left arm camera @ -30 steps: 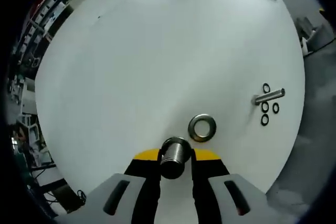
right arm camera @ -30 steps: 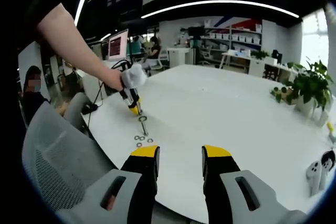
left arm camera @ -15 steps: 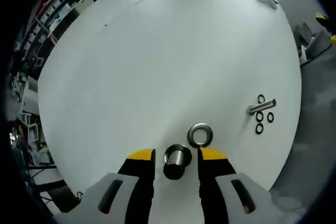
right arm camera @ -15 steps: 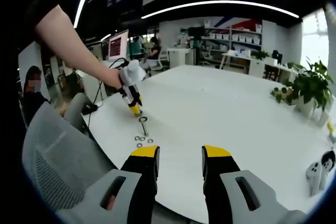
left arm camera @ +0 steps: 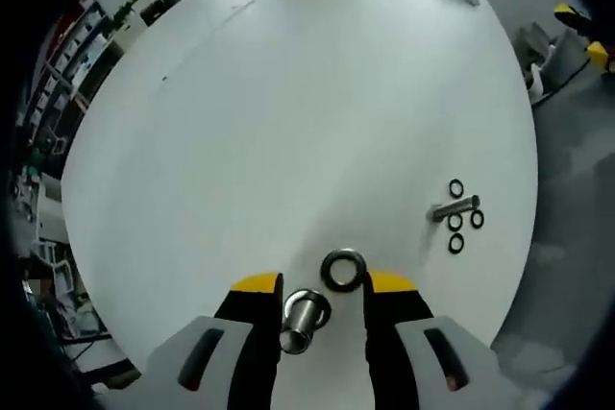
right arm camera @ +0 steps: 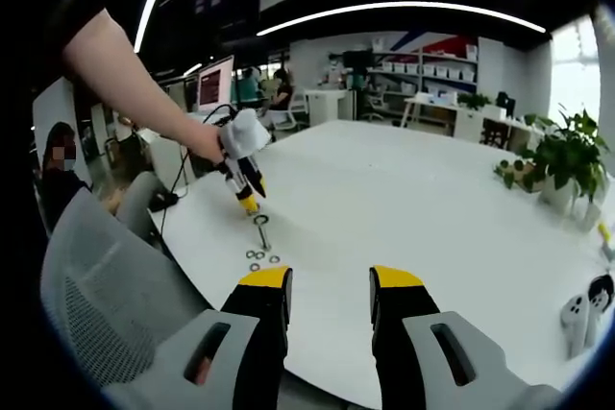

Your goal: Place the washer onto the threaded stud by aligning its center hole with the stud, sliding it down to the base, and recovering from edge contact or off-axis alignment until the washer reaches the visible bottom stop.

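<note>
Both grippers stood with jaws spread and nothing between the pads. Seen from the left gripper (left arm camera: 318, 283), a steel threaded stud (left arm camera: 305, 316) sat on the white table (left arm camera: 288, 112) between its yellow-tipped jaws, apart from either pad, with the large washer (left arm camera: 343, 269) lying flat just beyond the stud. Farther right, a smaller bolt (left arm camera: 454, 208) lay among three small black rings (left arm camera: 455, 243). The right gripper (right arm camera: 329, 280) hung over the near table edge, beside a grey mesh chair (right arm camera: 91, 304).
</note>
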`<state>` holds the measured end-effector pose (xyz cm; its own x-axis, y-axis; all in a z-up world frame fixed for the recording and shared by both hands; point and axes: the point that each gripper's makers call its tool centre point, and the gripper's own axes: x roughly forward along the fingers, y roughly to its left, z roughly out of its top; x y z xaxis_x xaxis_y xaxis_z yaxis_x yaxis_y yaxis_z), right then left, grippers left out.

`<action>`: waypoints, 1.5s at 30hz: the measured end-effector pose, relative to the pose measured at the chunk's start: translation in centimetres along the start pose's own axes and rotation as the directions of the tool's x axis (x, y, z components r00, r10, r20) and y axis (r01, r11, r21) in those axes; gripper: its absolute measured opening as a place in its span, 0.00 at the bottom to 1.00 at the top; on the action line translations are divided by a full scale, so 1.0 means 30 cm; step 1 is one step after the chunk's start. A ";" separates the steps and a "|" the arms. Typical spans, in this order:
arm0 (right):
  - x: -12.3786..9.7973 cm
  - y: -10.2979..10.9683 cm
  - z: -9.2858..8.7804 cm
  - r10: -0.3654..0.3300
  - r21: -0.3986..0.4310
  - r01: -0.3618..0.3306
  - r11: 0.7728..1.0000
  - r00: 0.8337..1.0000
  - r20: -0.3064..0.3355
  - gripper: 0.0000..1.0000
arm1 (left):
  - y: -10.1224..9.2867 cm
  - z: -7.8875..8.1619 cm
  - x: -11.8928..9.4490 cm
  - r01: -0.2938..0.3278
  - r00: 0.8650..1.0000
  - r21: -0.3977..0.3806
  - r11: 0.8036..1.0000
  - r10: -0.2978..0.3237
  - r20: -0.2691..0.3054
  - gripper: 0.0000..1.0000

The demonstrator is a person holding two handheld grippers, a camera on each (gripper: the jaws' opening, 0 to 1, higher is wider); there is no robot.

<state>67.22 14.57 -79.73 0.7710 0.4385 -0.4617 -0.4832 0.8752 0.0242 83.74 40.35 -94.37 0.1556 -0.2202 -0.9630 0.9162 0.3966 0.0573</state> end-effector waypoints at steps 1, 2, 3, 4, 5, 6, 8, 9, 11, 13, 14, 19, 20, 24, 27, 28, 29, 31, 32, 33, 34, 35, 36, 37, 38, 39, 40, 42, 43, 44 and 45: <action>0.000 0.000 0.000 -0.001 0.000 0.001 1.000 1.000 0.000 0.34 | -0.006 -0.001 0.007 0.007 1.000 0.006 1.000 -0.007 -0.008 0.32; 0.000 -0.001 0.000 -0.001 0.000 0.001 1.000 1.000 0.000 0.34 | -0.017 0.000 0.008 0.012 1.000 0.011 1.000 -0.012 -0.014 0.32; 0.000 -0.001 0.001 -0.001 0.001 0.001 1.000 1.000 0.001 0.34 | -0.023 0.000 0.012 0.017 1.000 0.015 1.000 -0.017 -0.018 0.32; -0.001 -0.002 0.001 -0.002 0.001 0.002 1.000 1.000 0.002 0.34 | -0.031 -0.001 0.018 0.025 0.999 0.021 0.999 -0.025 -0.026 0.32; -0.001 -0.002 0.001 -0.002 0.001 0.002 1.000 1.000 0.002 0.34 | -0.033 -0.002 0.021 0.026 0.999 0.025 0.999 -0.026 -0.030 0.32; -0.001 -0.002 0.001 -0.002 0.003 0.002 1.000 1.000 0.002 0.34 | -0.035 -0.004 0.027 0.029 0.999 0.036 0.999 -0.028 -0.039 0.32; -0.001 -0.003 0.001 -0.002 0.002 0.002 1.000 1.000 0.003 0.34 | -0.044 -0.004 0.032 0.040 0.998 0.037 0.999 -0.038 -0.046 0.31; 0.000 -0.002 0.002 -0.002 0.003 0.002 1.000 1.000 0.003 0.34 | -0.049 -0.004 0.034 0.041 0.998 0.041 0.998 -0.039 -0.048 0.31; 0.000 -0.001 0.002 0.000 0.001 0.000 1.000 1.000 0.002 0.34 | -0.054 -0.003 0.039 0.046 0.998 0.047 0.998 -0.044 -0.053 0.30; 0.000 -0.001 0.002 0.000 0.001 0.000 1.000 1.000 0.003 0.34 | -0.053 -0.015 0.054 0.056 0.996 0.053 0.997 -0.052 -0.074 0.30; 0.000 -0.001 0.002 0.000 0.002 0.000 1.000 1.000 0.003 0.34 | -0.055 -0.017 0.057 0.057 0.996 0.057 0.997 -0.053 -0.079 0.30; -0.001 -0.004 0.002 -0.003 0.004 0.003 1.000 1.000 0.003 0.34 | -0.056 -0.034 0.071 0.067 0.993 0.060 0.996 -0.060 -0.104 0.28; -0.001 -0.004 0.002 -0.003 0.005 0.003 1.000 1.000 0.003 0.34 | -0.057 -0.034 0.071 0.068 0.993 0.058 0.996 -0.061 -0.104 0.27; -0.001 -0.005 0.002 -0.003 0.006 0.003 1.000 1.000 0.004 0.34 | -0.059 -0.038 0.080 0.070 0.992 0.073 0.995 -0.062 -0.114 0.27; -0.001 -0.005 0.001 -0.004 0.006 0.004 1.000 1.000 0.002 0.34 | -0.061 -0.041 0.085 0.071 0.991 0.093 0.993 -0.060 -0.123 0.26; -0.001 -0.005 0.001 -0.003 0.007 0.003 1.000 1.000 0.002 0.34 | -0.061 -0.039 0.086 0.073 0.991 0.087 0.994 -0.062 -0.121 0.26; 0.000 -0.005 0.002 -0.003 0.007 0.003 1.000 1.000 0.003 0.34 | -0.060 -0.038 0.087 0.073 0.991 0.085 0.994 -0.063 -0.121 0.25; 0.000 -0.006 0.001 -0.003 0.006 0.003 1.000 1.000 0.002 0.34 | -0.063 -0.040 0.084 0.076 0.990 0.093 0.993 -0.065 -0.122 0.23; 0.000 -0.005 0.001 -0.003 0.007 0.003 1.000 1.000 0.002 0.34 | -0.067 -0.041 0.084 0.078 0.990 0.104 0.991 -0.065 -0.124 0.23; 0.000 -0.006 0.001 -0.003 0.008 0.003 1.000 1.000 0.001 0.34 | -0.071 -0.042 0.083 0.079 0.990 0.114 0.990 -0.065 -0.124 0.23; 0.000 -0.006 0.001 -0.003 0.008 0.003 1.000 1.000 0.001 0.34 | -0.073 -0.044 0.084 0.083 0.990 0.122 0.989 -0.068 -0.125 0.23; 0.000 -0.005 0.001 -0.003 0.009 0.003 1.000 1.000 0.002 0.34 | -0.075 -0.046 0.083 0.086 0.989 0.125 0.988 -0.071 -0.126 0.23; 0.000 -0.005 0.001 -0.003 0.010 0.003 1.000 1.000 0.001 0.34 | -0.083 -0.046 0.083 0.089 0.989 0.129 0.988 -0.073 -0.127 0.23; 0.000 -0.006 0.000 -0.003 0.009 0.003 1.000 1.000 0.000 0.34 | -0.084 -0.048 0.082 0.090 0.989 0.132 0.987 -0.074 -0.127 0.23; 0.000 -0.005 0.000 -0.003 0.008 0.003 1.000 1.000 0.000 0.34 | -0.088 -0.049 0.080 0.091 0.989 0.133 0.987 -0.074 -0.125 0.23; 0.000 -0.005 0.000 -0.002 0.009 0.002 1.000 1.000 0.001 0.34 | -0.088 -0.048 0.080 0.091 0.990 0.133 0.987 -0.075 -0.120 0.23; 0.000 -0.005 0.000 -0.002 0.009 0.002 1.000 1.000 0.000 0.34 | -0.086 -0.046 0.080 0.089 0.990 0.132 0.987 -0.074 -0.116 0.23; 0.000 -0.004 -0.001 -0.001 0.009 0.001 1.000 1.000 -0.001 0.34 | -0.084 -0.044 0.081 0.085 0.991 0.127 0.988 -0.071 -0.111 0.26; 0.001 -0.004 -0.001 0.000 0.009 0.000 1.000 1.000 -0.001 0.34 | -0.082 -0.039 0.080 0.083 0.993 0.120 0.989 -0.071 -0.098 0.27; 0.001 -0.003 -0.001 0.000 0.009 0.000 1.000 1.000 -0.001 0.34 | -0.084 -0.035 0.078 0.083 0.993 0.116 0.990 -0.072 -0.091 0.28; 0.001 -0.003 -0.001 0.000 0.008 0.000 1.000 1.000 -0.002 0.34 | -0.084 -0.035 0.079 0.082 0.993 0.116 0.990 -0.072 -0.092 0.27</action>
<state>67.26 14.50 -79.79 0.7700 0.4386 -0.4634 -0.4804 0.8765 0.0313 81.40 39.76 -97.06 0.0550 -0.1651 -0.9847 0.9624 0.2715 0.0083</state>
